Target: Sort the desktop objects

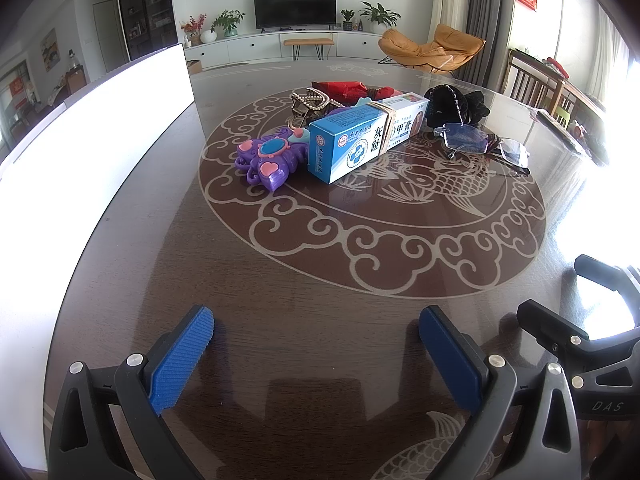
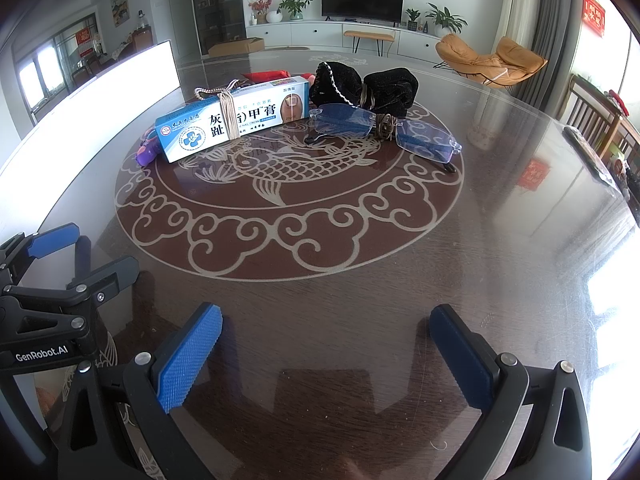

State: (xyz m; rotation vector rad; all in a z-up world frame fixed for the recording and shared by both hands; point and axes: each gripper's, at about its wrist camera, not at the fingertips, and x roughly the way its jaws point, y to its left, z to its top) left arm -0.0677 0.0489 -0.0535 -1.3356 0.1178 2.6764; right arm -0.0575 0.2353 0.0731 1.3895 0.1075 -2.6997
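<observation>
A heap of objects lies mid-table: a blue-and-white cream box [image 1: 360, 136] [image 2: 232, 124] with a rubber band round it, a purple toy [image 1: 266, 158] [image 2: 146, 154], rimless glasses [image 1: 480, 142] [image 2: 384, 126], a black velvet pouch [image 1: 456, 106] [image 2: 368, 88], a pearl string [image 1: 312, 100] and a red packet [image 1: 344, 89]. My left gripper [image 1: 316, 324] is open and empty, low over the near table. My right gripper [image 2: 326, 324] is open and empty beside it; it also shows in the left wrist view [image 1: 560, 300].
The dark round table [image 1: 320, 264] has a fish pattern under glass. A bright white panel [image 1: 80, 128] stands along the table's left side. Chairs [image 1: 536, 84] stand at the far right edge.
</observation>
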